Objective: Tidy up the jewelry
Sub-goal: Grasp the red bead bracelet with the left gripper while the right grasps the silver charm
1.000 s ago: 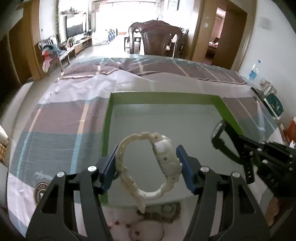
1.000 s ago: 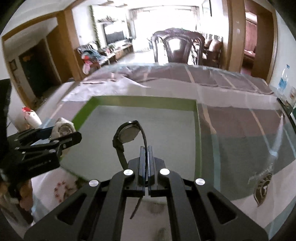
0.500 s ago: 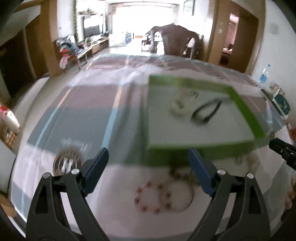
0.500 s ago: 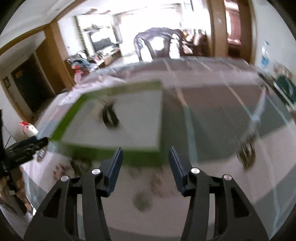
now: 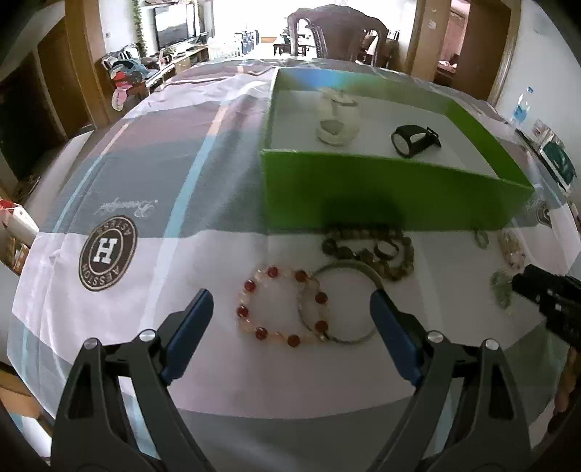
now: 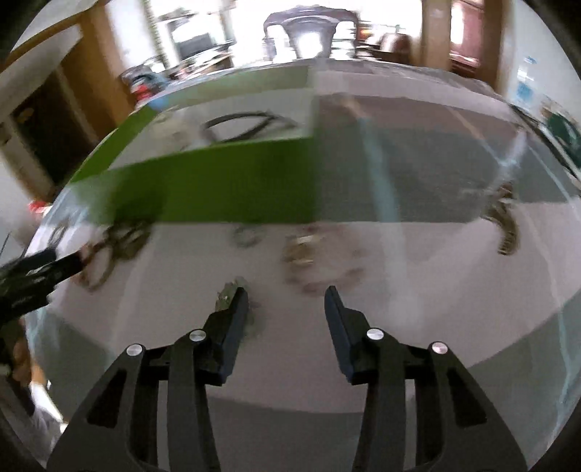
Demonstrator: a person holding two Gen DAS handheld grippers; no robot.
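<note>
A green box [image 5: 381, 188] stands on the cloth and holds a white watch [image 5: 336, 118] and a black watch [image 5: 414, 139]. In front of it lie a red-beaded bracelet [image 5: 283, 308], a thin bangle [image 5: 343, 301] and a dark bead string [image 5: 370, 252]. My left gripper [image 5: 290, 312] is open and empty, low over the red bracelet and bangle. My right gripper [image 6: 287, 301] is open and empty above the cloth; a greenish piece [image 6: 228, 294] lies by its left finger. The right wrist view is blurred; the box [image 6: 225, 188] and the black watch [image 6: 239, 125] show in it.
More small pieces [image 5: 508, 250] lie on the cloth at the right of the box. The cloth bears a round brown logo [image 5: 108, 254]. A wooden chair [image 5: 334, 32] stands beyond the table's far end. A water bottle [image 5: 521, 103] and a green-white item [image 5: 557, 163] are at the far right.
Both grippers let go of their watches inside the box, opened, and drew back to the near side. The left one now hangs over the bracelets; the right one is still moving.
</note>
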